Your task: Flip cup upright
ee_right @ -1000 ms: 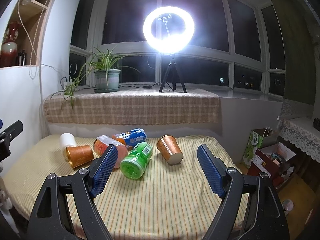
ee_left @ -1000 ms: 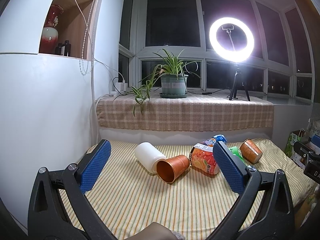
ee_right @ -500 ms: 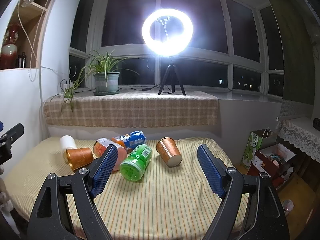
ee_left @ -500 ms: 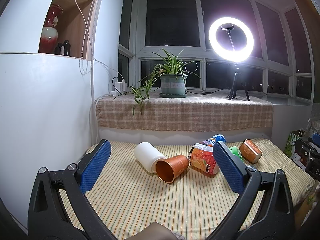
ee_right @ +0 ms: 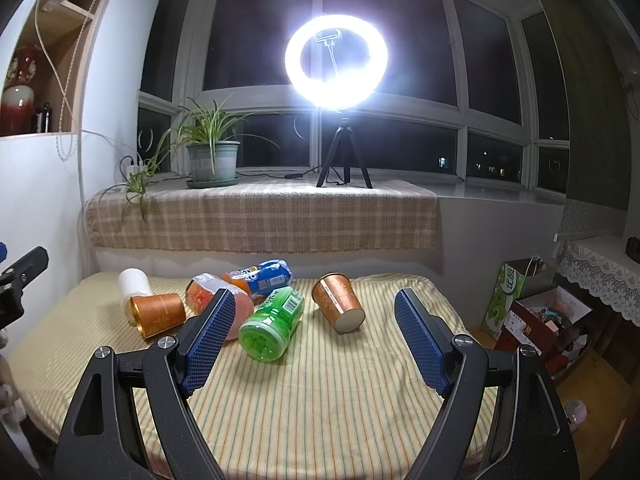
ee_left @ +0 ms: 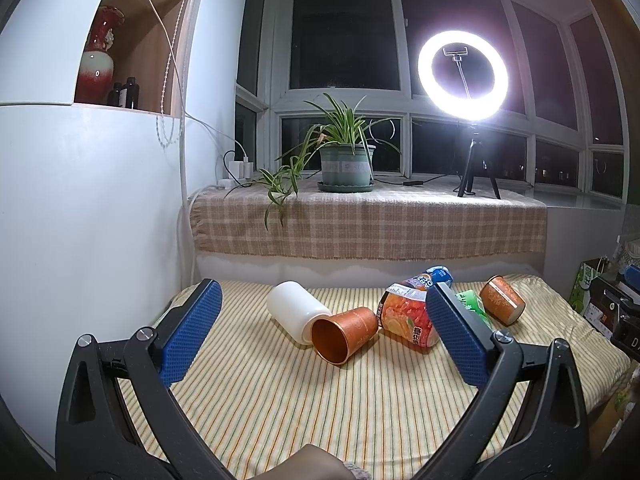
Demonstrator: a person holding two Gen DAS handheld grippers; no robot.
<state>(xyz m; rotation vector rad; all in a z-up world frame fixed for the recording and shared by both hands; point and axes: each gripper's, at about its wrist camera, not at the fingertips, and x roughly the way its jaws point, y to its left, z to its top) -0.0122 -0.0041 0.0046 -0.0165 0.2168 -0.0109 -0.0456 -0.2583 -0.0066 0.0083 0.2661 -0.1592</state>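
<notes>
Nothing much has shifted since a second ago: I keep both tongs, left (ee_left: 324, 334) and right (ee_right: 316, 332), wide and empty. Two copper cups lie sideways on the bed (ee_right: 320, 392), left cup (ee_left: 344, 334) and right cup (ee_right: 339, 307), each framed for approach.
</notes>
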